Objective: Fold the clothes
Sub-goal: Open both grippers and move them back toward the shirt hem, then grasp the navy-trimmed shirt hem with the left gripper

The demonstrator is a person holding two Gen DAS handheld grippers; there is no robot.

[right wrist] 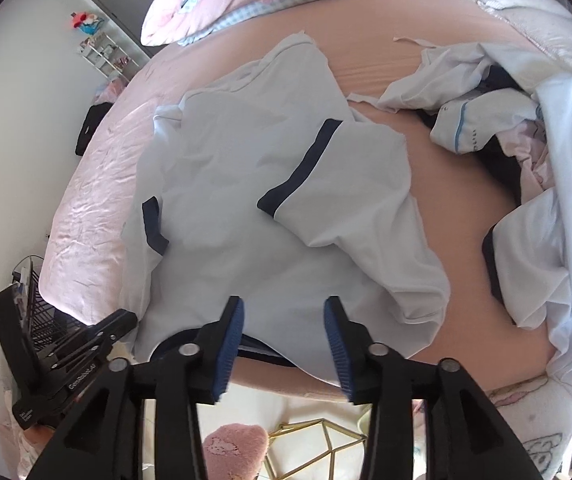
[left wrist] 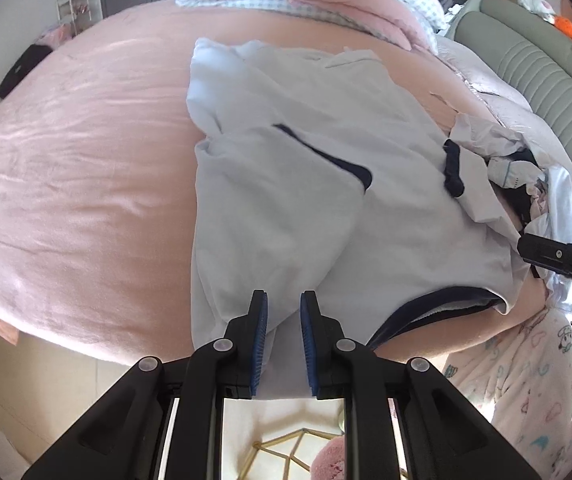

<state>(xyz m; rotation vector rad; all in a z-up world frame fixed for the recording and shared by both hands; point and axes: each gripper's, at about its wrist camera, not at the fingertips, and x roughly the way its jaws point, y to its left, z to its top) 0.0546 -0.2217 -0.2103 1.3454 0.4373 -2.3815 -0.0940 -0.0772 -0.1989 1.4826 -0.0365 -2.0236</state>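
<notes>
Pink bed (left wrist: pixel 66 152), white wall (right wrist: pixel 18 92)

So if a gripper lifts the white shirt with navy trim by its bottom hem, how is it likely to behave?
The white shirt would probably drape limply: it already lies in soft wrinkles with both sleeves folded over. It looks like thin cloth, so likely light. On the smooth pink sheet it may drag and unfold rather than hold its shape.
</notes>
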